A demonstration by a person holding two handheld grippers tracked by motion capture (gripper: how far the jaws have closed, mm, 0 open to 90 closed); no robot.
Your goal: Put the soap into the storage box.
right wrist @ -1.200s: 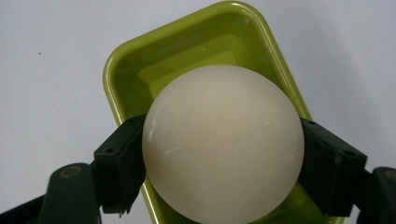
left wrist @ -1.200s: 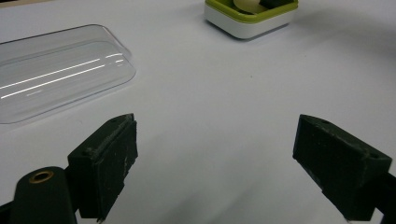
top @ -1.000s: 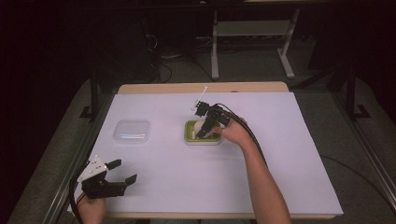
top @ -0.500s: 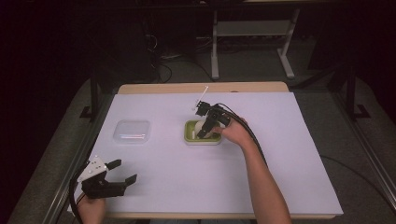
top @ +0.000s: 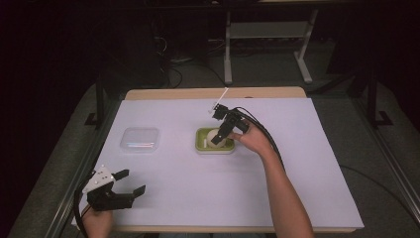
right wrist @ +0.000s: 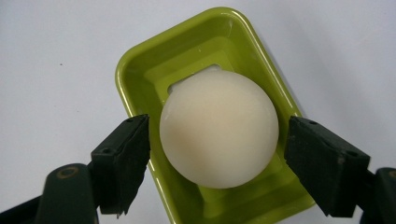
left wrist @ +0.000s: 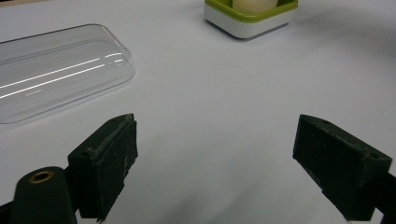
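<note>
Right gripper view: right gripper (right wrist: pixel 217 140) jaws spread around the soap (right wrist: pixel 218 128) in the dish (right wrist: pixel 140 60) — not yet gripping; lid (top: pixel 140 140) untouched, left gripper (top: pixel 124 186) idle, spread.

The person's right forearm reaches up from the near edge toward the middle of the table, hand wrapped round the right gripper (top: pixel 221 135), which tips forward and down with its jaws parted, a small gap on each side of what sits between them. The left gripper (top: pixel 130 182) is held low at the near left corner, jaws spread wide with nothing between them, its cable trailing back past the left hand (top: pixel 97 224).
</note>
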